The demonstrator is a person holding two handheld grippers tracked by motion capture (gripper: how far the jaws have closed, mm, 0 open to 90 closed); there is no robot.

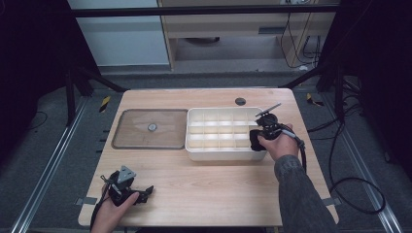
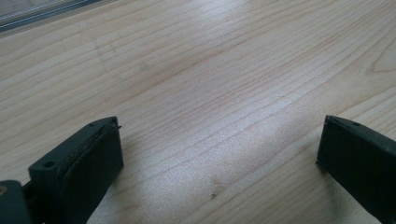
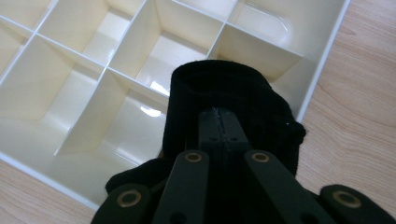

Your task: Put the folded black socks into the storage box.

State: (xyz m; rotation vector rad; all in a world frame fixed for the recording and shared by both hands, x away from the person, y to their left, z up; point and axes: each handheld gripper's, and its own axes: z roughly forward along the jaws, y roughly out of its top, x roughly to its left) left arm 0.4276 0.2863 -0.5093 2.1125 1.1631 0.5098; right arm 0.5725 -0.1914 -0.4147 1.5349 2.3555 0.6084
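Right tool [image 3: 223,135] clamping black cloth [image 3: 224,88] over divided tray [image 1: 194,145] (unlabelled); left tool [image 2: 219,154] agape

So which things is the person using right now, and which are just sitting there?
In use:
- right gripper, shut on the black cloth roll
- white divided box, under that roll

Just sitting there:
- clear lid, flat beside the box
- left gripper, open over bare table
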